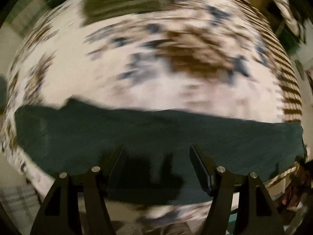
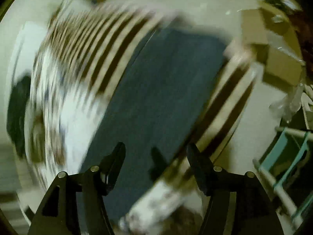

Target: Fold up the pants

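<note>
Dark green pants (image 1: 137,135) lie flat in a long band across a patterned bedspread (image 1: 137,72). My left gripper (image 1: 157,148) hovers open and empty above the pants' near edge; its shadow falls on the cloth. In the right wrist view the pants (image 2: 156,98) run diagonally from lower left to upper right, and the bedspread (image 2: 64,90) shows on their left. My right gripper (image 2: 156,146) is open and empty above the pants' lower end. Both views are motion-blurred.
A folded olive-brown cloth (image 1: 125,5) lies at the far side of the bed. Cardboard boxes (image 2: 277,58) and a teal-and-white rack (image 2: 283,156) stand on the floor to the right. Brown stripes (image 2: 97,52) border the bedspread.
</note>
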Demonstrator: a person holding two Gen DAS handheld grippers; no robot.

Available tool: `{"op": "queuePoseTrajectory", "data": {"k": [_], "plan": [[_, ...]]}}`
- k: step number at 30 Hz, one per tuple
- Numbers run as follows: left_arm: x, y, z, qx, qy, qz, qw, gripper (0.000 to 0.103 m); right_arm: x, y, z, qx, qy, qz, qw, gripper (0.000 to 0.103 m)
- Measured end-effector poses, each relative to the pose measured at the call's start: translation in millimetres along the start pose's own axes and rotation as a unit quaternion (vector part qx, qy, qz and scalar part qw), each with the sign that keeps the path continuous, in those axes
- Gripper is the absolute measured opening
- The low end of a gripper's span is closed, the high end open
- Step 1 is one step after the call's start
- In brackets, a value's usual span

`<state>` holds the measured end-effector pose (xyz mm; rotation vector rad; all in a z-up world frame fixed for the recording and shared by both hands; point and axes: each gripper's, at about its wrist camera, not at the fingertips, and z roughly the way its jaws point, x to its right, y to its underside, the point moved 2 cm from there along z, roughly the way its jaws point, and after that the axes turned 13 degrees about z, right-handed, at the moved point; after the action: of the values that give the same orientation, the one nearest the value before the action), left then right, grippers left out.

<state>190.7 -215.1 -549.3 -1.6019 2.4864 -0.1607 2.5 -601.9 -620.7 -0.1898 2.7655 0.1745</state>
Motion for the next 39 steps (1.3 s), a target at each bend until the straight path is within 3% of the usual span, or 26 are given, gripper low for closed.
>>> {"op": "queuePoseTrajectory", "data": {"k": [3,6,10,15,19,20,21,22,23,26,32,35,38,39], "plan": [[-91.1,31.0,-8.1,-0.016,-0.023,-0.059,0.9979,0.064,-43.0,90.2,36.0,-0.088,0.006,-0.050,0.995,0.067],[-182.4,63.1,-9.8,-0.028,-0.052,-0.115,0.9916,0.064,-71.3,174.4,68.7,-0.140,-0.004,-0.074,0.987,0.067],[-288.2,101.0,4.3,-0.046,-0.073,-0.193,0.9775,0.064,-86.0,250.9,107.7,-0.157,0.003,-0.074,0.985,0.067],[-377.0,130.8,39.2,-0.056,-0.046,-0.272,0.9597,0.064,-81.1,285.0,135.2,-0.121,0.003,-0.013,0.993,0.067],[-401.9,136.8,60.1,-0.038,0.001,-0.311,0.9495,0.064,-82.4,292.7,140.2,-0.085,-0.008,-0.005,0.996,0.052],[-405.3,137.8,66.9,-0.036,0.017,-0.320,0.9465,0.060,-84.7,291.7,141.8,-0.079,-0.006,-0.006,0.997,0.037],[-406.4,138.2,71.1,-0.028,0.033,-0.327,0.9440,0.046,-85.0,292.7,142.4,-0.065,0.002,-0.008,0.998,0.016],[-406.5,138.2,71.2,-0.016,0.035,-0.330,0.9432,0.039,-84.8,293.2,141.5,-0.050,0.007,-0.008,0.999,0.012],[-404.4,137.2,67.9,-0.001,0.031,-0.325,0.9451,0.026,-84.7,292.3,139.0,-0.044,0.007,-0.007,0.999,0.010],[-397.7,140.4,54.4,0.023,0.030,-0.318,0.9474,0.012,-88.8,296.2,126.5,-0.025,0.018,-0.027,0.999,0.009],[-398.7,165.8,12.0,0.046,0.045,-0.315,0.9469,0.011,-99.0,298.9,91.2,-0.007,0.025,-0.064,0.998,0.008],[-399.8,171.4,13.6,0.026,0.050,-0.321,0.9455,0.012,-101.5,300.5,89.8,-0.012,0.037,-0.076,0.996,0.008],[-395.2,173.2,45.4,-0.016,0.055,-0.317,0.9468,0.013,-101.0,299.0,111.3,-0.032,0.076,-0.092,0.992,0.008],[-396.7,177.2,57.0,-0.031,0.059,-0.318,0.9456,0.014,-96.8,295.3,122.4,-0.057,0.095,-0.075,0.991,0.010]]}}
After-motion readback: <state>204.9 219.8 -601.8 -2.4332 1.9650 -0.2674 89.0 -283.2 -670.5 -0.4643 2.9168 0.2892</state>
